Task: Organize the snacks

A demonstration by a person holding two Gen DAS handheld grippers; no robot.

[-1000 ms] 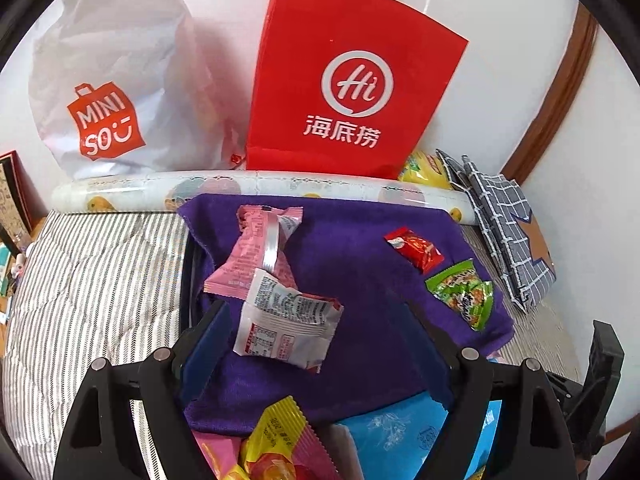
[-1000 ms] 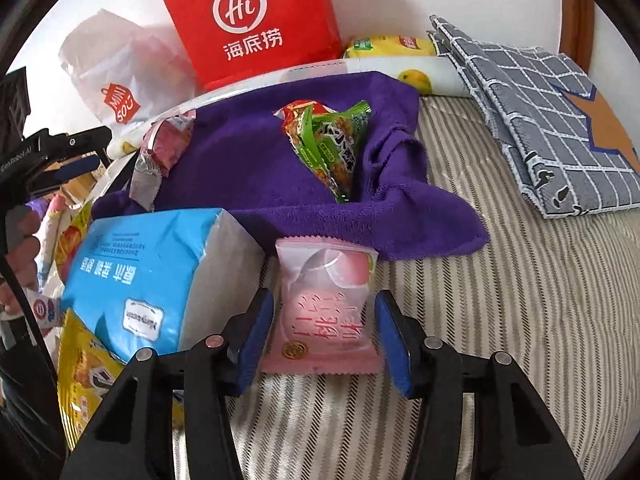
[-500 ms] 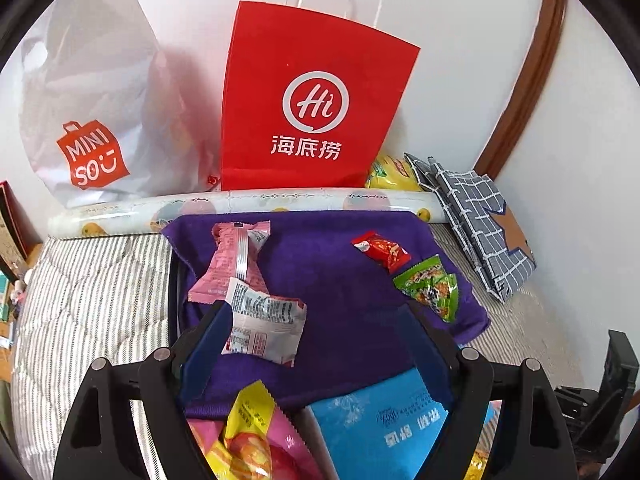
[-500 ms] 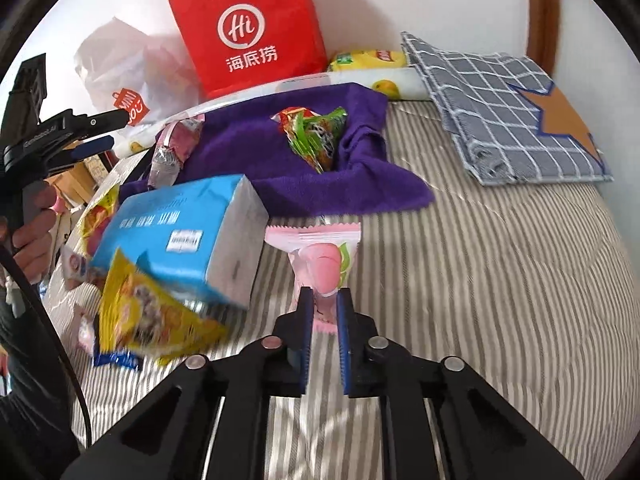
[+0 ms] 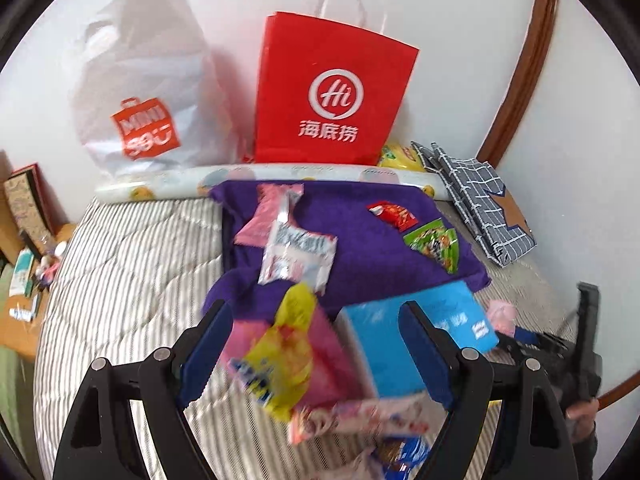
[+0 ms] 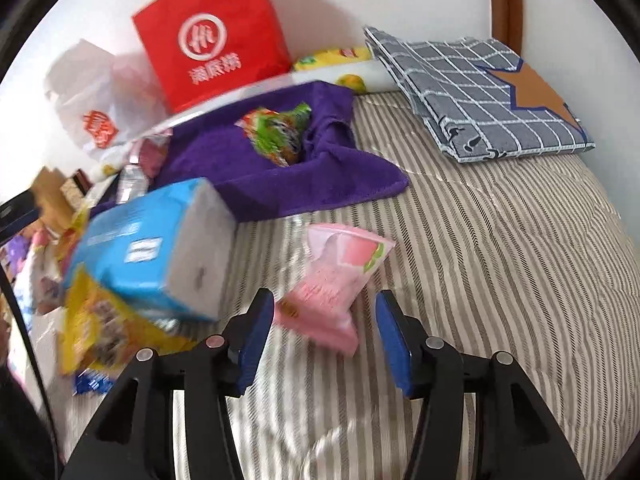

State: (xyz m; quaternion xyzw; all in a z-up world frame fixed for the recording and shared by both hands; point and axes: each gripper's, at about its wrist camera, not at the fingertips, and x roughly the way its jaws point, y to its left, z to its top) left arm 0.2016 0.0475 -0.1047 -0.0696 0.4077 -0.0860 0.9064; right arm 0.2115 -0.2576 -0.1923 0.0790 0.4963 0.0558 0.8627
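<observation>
Pink peach snack packet (image 6: pixel 340 280) lies on striped bed (image 6: pixel 500 264), center of right wrist view, long axis slanting lower left to upper right, sealed peach-picture end toward upper right. Half second ago your right gripper (image 6: pixel 326 338) pinched it; now jaws spread, packet loose between them. Your left gripper (image 5: pixel 316 344) spread, holding nothing, over yellow packet (image 5: pixel 288 344). Purple towel (image 6: pixel 240 168) carries green packet (image 6: pixel 280 136); blue box (image 6: pixel 152 248) at left.
</observation>
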